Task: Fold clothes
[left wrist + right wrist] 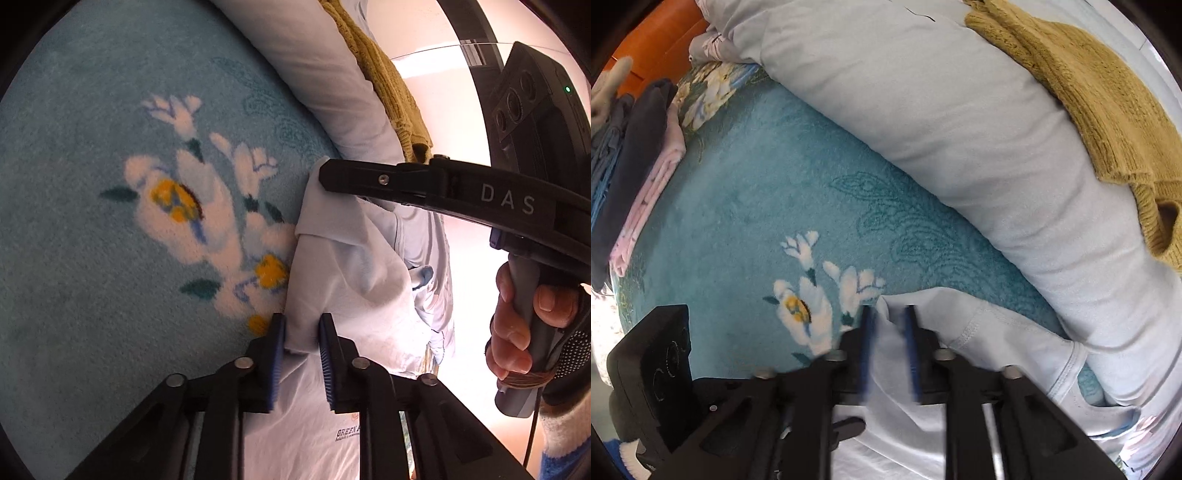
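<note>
A white T-shirt (351,280) with small printed lettering lies crumpled on a teal floral blanket (92,184). My left gripper (303,332) is at the shirt's left edge, its blue pads pressed on a fold of the fabric. Farther along the same edge, my right gripper (325,173) reaches in from the right, held by a person's hand (517,332). In the right wrist view, the right gripper (889,325) points down onto the T-shirt (997,332) with its corner pinched between the pads. The picture is blurred there.
A long white pillow (960,129) borders the blanket (757,184) at the back, with a mustard knitted sweater (1089,92) draped over it. A stack of folded clothes (639,147) sits at the far left. The left gripper's black housing (650,369) shows at lower left.
</note>
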A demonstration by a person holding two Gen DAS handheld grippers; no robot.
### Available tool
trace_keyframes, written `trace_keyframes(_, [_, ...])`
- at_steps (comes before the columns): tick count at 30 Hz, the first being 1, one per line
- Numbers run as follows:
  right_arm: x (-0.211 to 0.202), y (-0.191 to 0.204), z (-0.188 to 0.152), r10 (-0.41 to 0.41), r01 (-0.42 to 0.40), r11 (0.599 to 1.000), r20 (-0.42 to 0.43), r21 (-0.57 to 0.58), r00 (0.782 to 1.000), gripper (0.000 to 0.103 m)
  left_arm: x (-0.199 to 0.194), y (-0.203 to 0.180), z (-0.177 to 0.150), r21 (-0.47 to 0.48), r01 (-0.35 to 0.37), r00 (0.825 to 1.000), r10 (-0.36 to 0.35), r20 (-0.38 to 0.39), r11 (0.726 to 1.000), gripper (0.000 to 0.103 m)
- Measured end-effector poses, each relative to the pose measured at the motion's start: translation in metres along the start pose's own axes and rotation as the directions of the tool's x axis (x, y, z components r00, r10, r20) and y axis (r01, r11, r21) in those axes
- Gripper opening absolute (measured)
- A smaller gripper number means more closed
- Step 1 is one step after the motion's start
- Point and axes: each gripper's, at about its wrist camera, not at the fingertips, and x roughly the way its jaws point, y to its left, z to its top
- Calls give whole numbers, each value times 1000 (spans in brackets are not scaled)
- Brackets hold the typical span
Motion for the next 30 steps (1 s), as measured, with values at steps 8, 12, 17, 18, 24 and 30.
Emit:
trace_keyframes(8, [-9,-7,10,-66,59,996,95,68,993,3,-5,3,-6,-25,-18,999,19,33,1000,11])
trace_keyframes(12, [5,-7,9,-132,123,987,87,107,987,3,-8,7,-5,-63,5,999,-3,42,998,11])
trace_keyframes(17, [8,-7,8,-196,178,973,116,150,974,4,-14,16,-3,-135,50,997,-43,59,990,15])
trace_keyframes(18, [3,-7,8,-211,190,969,135,156,968,4,-17,20,-3,-158,47,997,-37,67,986,15])
trace_keyframes(24, [-44,-18,-23,-139,60,965,302,257,943,5,-40,36,-7,-246,84,990,-53,127,966,15])
trace_keyframes(30, [-59,-22,-123,-19,-111,931,348,348,937,23,-52,14,-14,-174,10,997,3,78,985,36])
